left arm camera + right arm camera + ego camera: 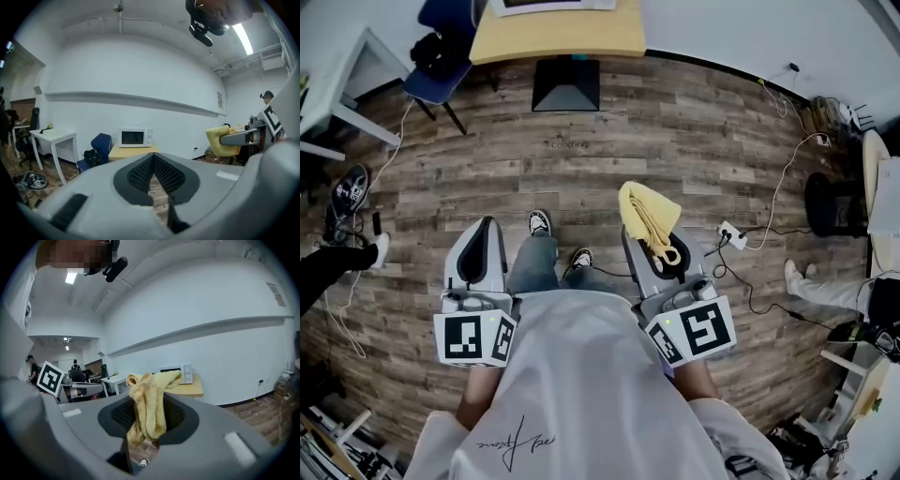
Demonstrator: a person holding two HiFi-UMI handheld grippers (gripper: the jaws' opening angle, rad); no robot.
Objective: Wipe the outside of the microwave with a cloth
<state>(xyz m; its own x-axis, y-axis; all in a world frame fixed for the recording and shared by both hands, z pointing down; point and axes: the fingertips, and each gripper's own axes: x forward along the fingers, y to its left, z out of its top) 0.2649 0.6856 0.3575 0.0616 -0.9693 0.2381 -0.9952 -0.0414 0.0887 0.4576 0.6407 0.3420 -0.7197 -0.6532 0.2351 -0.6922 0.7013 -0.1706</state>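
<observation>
Yellow cloth [647, 216] clamped in right gripper [149, 401] — left gripper [153, 159] closed; shirt script [517, 441] unreadable.

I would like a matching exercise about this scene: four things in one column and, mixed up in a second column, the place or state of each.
Things
1. yellow cloth
2. microwave
3. left gripper
4. blue chair

Places and states
a. jaws together, holding nothing
b. on the wooden table at the wall
c. clamped in the right gripper
d. beside the table, a black bag on it

Pairs: 1-c, 2-b, 3-a, 4-d
</observation>
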